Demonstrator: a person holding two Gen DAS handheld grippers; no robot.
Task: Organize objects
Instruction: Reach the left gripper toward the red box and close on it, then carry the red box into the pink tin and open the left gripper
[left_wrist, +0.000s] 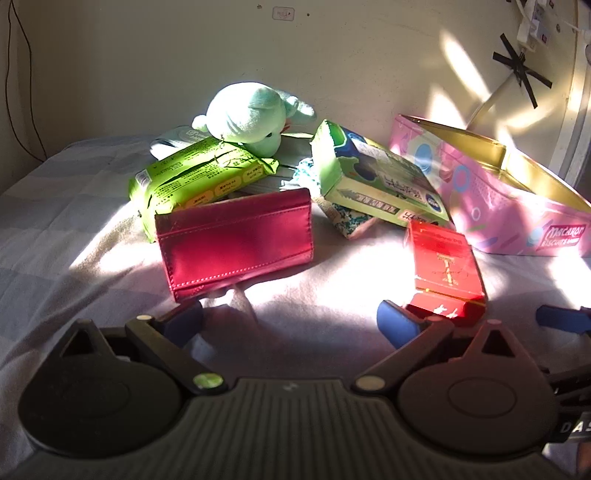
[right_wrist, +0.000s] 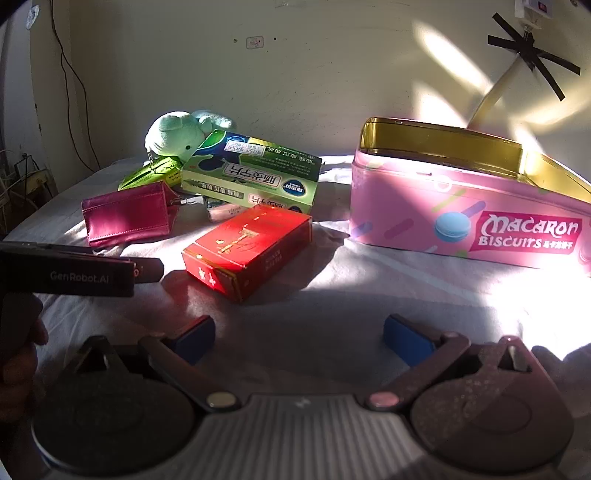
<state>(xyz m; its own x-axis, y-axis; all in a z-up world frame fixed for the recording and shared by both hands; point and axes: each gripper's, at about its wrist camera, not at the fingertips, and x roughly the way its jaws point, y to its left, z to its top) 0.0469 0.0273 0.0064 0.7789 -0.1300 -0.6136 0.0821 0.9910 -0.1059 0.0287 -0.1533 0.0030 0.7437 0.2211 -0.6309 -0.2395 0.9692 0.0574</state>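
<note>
While sunlight cuts hard across the pale bedsheet (left_wrist: 74, 236), we hold our left gripper (left_wrist: 290, 323) low over the cloth with its jaws spread wide and nothing between them. Right in front of it stands the magenta wallet (left_wrist: 236, 240), leaning back against the lime-green packet (left_wrist: 195, 177), and on top of that packet sits the mint plush toy (left_wrist: 251, 118). Just beside the wallet we see the green medicine box (left_wrist: 376, 181) tilted up, one end propped on a small patterned box (left_wrist: 351, 219). Over on the other side, our right gripper (right_wrist: 299, 341) hovers with its jaws parted too, gripping nothing, and the red box (right_wrist: 247, 247) lies flat on the sheet just ahead of its blue fingertips (right_wrist: 195, 338). That red box touches the near edge of the green medicine box. Off to the right, well apart from the pile, the pink biscuit tin (right_wrist: 443, 218) stands open, its gold inner walls (right_wrist: 443, 142) catching the light. From the right wrist view, the left gripper's dark body pokes in at the left edge, close to the wallet.
</note>
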